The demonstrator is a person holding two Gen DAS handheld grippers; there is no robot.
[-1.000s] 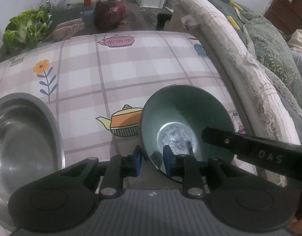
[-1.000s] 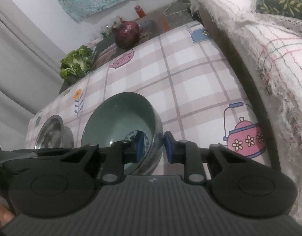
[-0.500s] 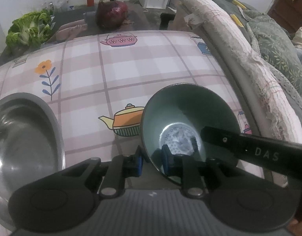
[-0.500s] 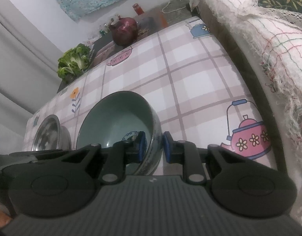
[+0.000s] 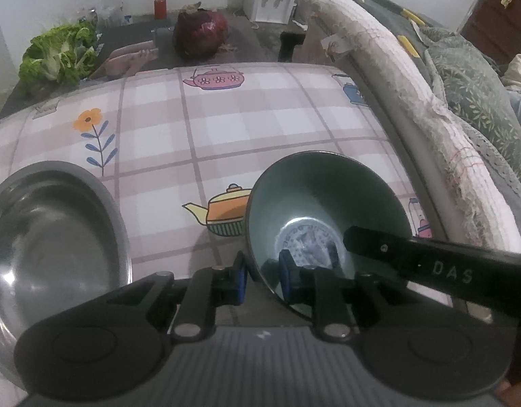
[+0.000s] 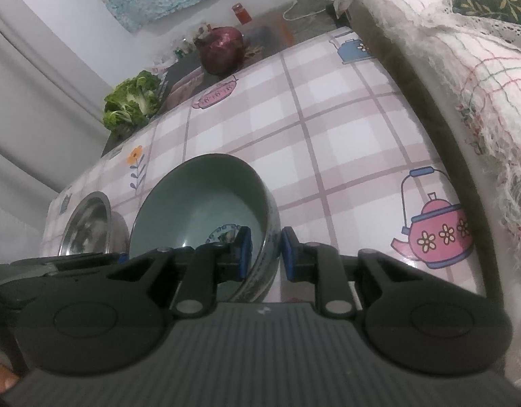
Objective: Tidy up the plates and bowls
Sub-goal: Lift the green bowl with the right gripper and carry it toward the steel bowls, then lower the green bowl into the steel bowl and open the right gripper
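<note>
Green bowl (image 5: 323,203), one, sits on your checked tablecloth (image 5: 243,129); your left gripper (image 5: 262,276) and right gripper (image 6: 263,254) both clamp its rim. Steel bowl (image 5: 50,237), one, beside it.

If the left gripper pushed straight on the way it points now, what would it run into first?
The left gripper is already shut on the near rim of the green bowl. Going straight on, it would likely drive that bowl into the checked tablecloth just ahead, though depth is hard to judge.
</note>
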